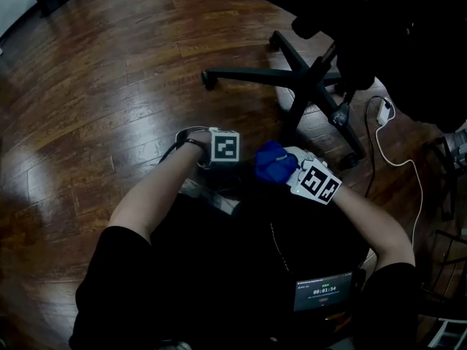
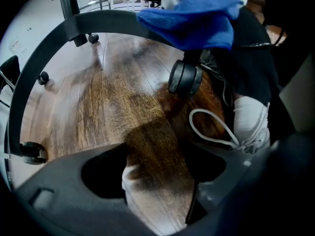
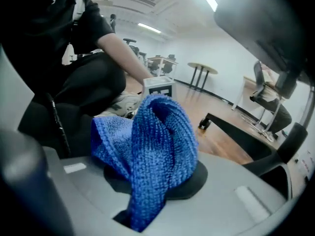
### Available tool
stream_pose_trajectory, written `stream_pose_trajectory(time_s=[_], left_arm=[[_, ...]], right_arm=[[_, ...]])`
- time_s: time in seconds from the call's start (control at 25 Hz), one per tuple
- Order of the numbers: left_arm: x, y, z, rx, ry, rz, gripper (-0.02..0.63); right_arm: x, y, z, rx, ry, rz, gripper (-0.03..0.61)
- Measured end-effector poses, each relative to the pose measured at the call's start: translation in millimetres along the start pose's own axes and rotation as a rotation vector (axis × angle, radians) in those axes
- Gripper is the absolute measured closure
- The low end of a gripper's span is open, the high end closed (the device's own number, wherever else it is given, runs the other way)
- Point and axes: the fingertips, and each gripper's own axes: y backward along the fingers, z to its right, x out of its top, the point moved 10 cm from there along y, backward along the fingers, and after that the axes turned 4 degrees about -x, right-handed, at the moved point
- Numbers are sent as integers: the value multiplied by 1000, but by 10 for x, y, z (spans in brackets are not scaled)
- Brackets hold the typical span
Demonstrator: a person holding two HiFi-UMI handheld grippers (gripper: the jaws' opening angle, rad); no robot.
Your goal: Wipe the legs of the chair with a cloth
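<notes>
Cloth [image 3: 147, 151], blue and knitted, is seen clamped in the jaws of the right gripper [image 1: 286, 170], with a bunched fold standing up past them. It is probably gripped at one end so that the loose bulk can be pressed round a leg. It is held just beyond the person's lap, at the near side of the chair base [image 1: 306, 79], and is not seen to touch any leg. The left gripper [image 2: 160, 191] is held close beside it on the left with its jaws apart, and only the wooden floor [image 1: 109, 86] is seen between them. It is judged to be kept free, perhaps to steady the chair. Farther off, the black legs are spread from the hub, one running left and one toward the near right, where a white cable [image 1: 398, 159] is laid across the boards.

The overall layout is given by the head view alone, but the grip is hidden there behind the marker cubes. The pinch on the cloth is settled by the right gripper view, where a leg with its castor [image 3: 204, 123] is also shown beyond the fold, with tables and other chairs far back in the room. Only in the left gripper view are a nearer castor [image 2: 184, 77] directly under the cloth and a white-laced shoe [image 2: 251, 122] at the right brought out. From that closeness, the cloth is judged ready for a first stroke on the nearest leg.
</notes>
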Motion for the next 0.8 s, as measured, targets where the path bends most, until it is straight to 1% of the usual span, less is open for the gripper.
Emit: stream_pose_trajectory(time_s=[0.08,0.2,0.28,0.36,0.44,0.68,0.8], left_arm=[[2,-6,17,-12,7,3,236],[10,5,21,-10,4,6,236],[-6,12,8,-5,-2,11,236],[-24,17,10,-11,-2,15,236],[-22,23,-1,-7,-6,23,236],[-13,7,9,-32,-9,26,236],[9,1,2,-27,-14,29,236]], right_arm=[[-4,-5,-21,25,22,10,488],[-19,12,11,29,36,27,486],[-18,4,53,15,43,34,486],[-34,3,151,-22,42,41,486],[-74,27,326,-91,20,48,486],[-186,93,1016,-355,-80,66,486],[-236,127,1231,-485,-142,81,488]])
